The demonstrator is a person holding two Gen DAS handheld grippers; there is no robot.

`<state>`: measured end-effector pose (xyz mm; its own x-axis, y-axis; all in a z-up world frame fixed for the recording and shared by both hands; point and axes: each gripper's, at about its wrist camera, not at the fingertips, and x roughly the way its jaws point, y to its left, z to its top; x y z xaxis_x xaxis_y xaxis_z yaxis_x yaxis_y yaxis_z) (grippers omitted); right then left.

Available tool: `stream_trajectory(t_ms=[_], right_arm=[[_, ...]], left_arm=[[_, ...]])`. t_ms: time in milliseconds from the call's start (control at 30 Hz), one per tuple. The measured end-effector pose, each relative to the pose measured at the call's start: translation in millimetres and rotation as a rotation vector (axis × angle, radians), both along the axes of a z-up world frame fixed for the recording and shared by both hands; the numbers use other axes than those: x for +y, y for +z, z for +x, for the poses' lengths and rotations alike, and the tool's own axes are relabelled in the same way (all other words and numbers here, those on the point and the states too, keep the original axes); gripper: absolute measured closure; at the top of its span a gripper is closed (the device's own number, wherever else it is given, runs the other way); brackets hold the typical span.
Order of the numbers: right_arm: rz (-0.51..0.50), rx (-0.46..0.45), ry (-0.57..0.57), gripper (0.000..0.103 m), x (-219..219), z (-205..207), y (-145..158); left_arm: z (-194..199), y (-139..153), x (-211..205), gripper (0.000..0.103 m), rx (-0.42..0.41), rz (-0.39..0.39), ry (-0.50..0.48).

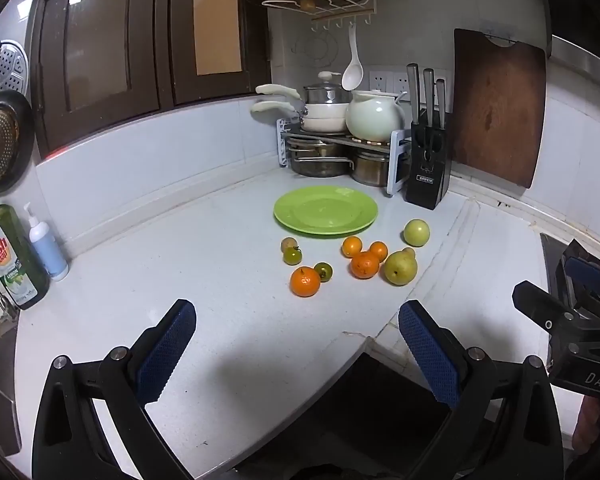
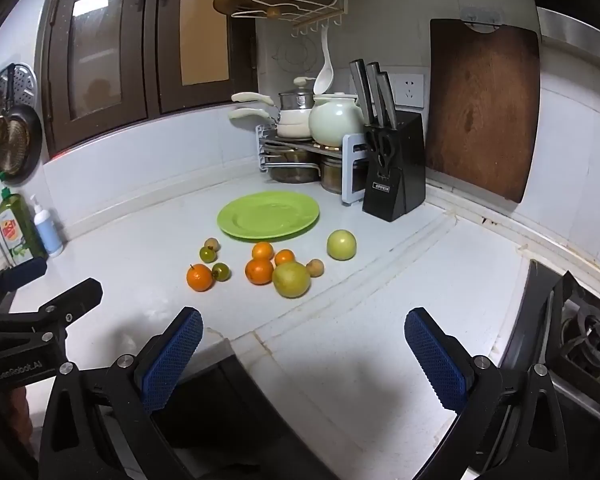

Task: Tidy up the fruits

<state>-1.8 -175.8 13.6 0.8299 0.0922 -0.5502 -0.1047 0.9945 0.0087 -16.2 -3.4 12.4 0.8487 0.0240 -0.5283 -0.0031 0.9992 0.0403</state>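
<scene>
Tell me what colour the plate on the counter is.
Bright lime green plate, plain, no pattern; clearest in the left wrist view.

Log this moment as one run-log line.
left gripper: open, empty | right gripper: open, empty | fruits: loose on counter | green plate: bare | stage: not started

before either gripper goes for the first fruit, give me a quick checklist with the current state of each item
1. Left gripper open, nothing between the fingers: ok.
2. Right gripper open, nothing held: ok.
3. Green plate bare and ready for fruit: ok.
4. Fruit loose on the counter, none on the plate: ok.
5. Room to grip one at a time: not ok for the pear, which sits against an orange; the green apple stands apart.
6. Fruit firm enough to squeeze: cannot tell.
</scene>
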Motion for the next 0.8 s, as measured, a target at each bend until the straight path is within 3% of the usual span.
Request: stream_trajectory(t_ms=[800], right_arm=[[-0.002, -0.029, 0.035, 0.001, -1.0, -10.4, 7.6]], left_arm=[[-3.2, 6.1, 0.4, 0.000, -0.010, -0.017, -0.005]])
